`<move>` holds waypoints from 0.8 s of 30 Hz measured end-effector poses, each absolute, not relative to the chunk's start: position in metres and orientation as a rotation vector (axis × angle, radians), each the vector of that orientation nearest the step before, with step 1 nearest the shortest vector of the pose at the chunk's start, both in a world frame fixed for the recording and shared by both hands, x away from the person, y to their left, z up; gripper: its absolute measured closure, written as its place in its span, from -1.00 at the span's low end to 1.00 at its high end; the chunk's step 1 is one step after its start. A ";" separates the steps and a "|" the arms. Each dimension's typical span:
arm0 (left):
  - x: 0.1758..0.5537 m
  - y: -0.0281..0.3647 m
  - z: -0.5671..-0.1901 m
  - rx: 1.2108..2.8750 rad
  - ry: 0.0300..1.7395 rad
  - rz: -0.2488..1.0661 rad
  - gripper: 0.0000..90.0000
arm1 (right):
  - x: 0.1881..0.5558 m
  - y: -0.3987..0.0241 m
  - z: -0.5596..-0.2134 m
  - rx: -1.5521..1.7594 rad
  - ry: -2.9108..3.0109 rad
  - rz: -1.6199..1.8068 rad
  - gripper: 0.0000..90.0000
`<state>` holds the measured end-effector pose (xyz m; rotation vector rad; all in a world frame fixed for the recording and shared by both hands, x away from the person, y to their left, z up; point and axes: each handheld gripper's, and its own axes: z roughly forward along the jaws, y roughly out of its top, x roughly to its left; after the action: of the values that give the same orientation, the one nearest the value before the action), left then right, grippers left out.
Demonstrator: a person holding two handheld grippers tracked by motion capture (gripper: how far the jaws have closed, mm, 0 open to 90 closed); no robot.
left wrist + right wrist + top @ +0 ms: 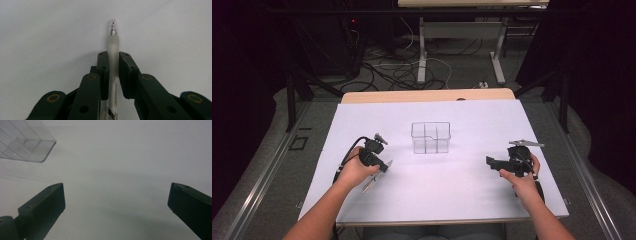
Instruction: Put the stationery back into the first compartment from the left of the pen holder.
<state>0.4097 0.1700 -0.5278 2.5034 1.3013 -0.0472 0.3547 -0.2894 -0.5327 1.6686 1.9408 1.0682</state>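
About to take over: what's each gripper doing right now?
Left gripper: closed on the clear pen, tip pointing past the jaws.
Right gripper: open, holding nothing, above the white table.

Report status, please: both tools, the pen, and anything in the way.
Left tool shut on pen, tip over the white table. Right tool open, holding nothing. Clear divided box stands between the hands; path to it looks free.

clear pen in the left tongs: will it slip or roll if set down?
The pen looks like a stiff, light plastic stick. The left tongs pinch its frosted grip sleeve, which probably resists slipping. Its round barrel would likely roll on the flat white table if released; the clear organizer would contain it.
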 end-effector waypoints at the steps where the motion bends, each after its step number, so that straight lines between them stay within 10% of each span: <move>1: 0.410 0.171 -0.528 2.502 1.301 -0.053 0.77 | 0.355 -0.289 -0.533 1.671 1.942 1.067 -0.98; 24: 0.409 0.175 -0.508 2.398 1.331 -0.036 0.78 | 0.355 -0.288 -0.533 1.672 1.941 1.063 -0.98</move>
<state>0.4093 0.1748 -0.5082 2.3980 1.3315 -0.0361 0.3546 -0.2885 -0.5331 1.6721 1.9413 1.0630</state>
